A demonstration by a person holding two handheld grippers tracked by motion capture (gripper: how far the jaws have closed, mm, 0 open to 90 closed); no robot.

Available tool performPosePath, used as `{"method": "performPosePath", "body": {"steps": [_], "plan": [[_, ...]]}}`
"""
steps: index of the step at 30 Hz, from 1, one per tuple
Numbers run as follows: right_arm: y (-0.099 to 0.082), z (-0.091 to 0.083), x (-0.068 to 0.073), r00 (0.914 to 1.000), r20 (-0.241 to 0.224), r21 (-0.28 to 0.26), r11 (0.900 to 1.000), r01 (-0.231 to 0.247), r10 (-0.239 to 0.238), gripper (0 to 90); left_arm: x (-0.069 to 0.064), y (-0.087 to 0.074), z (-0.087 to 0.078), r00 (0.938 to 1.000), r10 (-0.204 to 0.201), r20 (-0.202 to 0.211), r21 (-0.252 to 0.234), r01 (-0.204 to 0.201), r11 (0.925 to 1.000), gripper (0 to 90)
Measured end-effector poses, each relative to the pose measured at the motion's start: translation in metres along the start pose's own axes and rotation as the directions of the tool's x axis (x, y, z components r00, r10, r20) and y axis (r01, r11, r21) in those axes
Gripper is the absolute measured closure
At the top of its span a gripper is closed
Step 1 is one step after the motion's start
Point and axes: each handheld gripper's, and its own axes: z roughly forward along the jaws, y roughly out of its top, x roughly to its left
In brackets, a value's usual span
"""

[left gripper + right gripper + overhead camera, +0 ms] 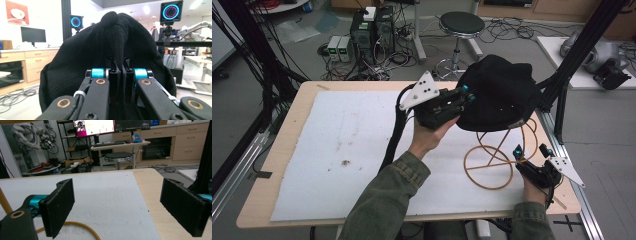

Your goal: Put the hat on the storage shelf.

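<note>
A black cap (499, 92) sits on top of a yellow wire stand (489, 165) at the right of the table. My left gripper (468, 94) is at the cap's left side, shut on a fold of its fabric. In the left gripper view the pinched fold of the cap (117, 37) rises between my left gripper's (120, 71) closed jaws. My right gripper (532, 150) rests near the table's front right corner, beside the stand's base ring, open and empty. In the right gripper view its pads (61, 205) stand wide apart over the white mat, with the stand's ring (80, 227) curving below.
A white mat (357, 150) covers most of the wooden table (282, 150). Black frame posts (582, 45) rise at the right edge. Behind the table stand a round stool (461, 22), computer boxes (372, 30) and loose cables on the floor.
</note>
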Motion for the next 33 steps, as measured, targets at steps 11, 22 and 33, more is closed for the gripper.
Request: {"method": "performPosePath", "body": {"steps": [11,22,33], "plan": [[0.0,-0.002,-0.003,0.9999,0.005,-0.005,0.9999,-0.015,0.015,11.5,-0.005,-0.013,0.029,0.9979,-0.029,0.058,0.025,0.028,0.9993,87.3],[0.0,-0.001,-0.002,1.0,0.002,-0.001,1.0,-0.01,0.01,11.6,0.0,-0.024,0.054,0.9835,-0.094,0.154,0.172,0.067,0.9829,86.9],[0.0,-0.003,-0.003,0.9999,0.005,-0.005,0.9999,-0.01,0.01,11.6,-0.013,-0.033,0.065,0.9794,-0.075,0.187,0.295,0.017,0.9553,86.5]]}}
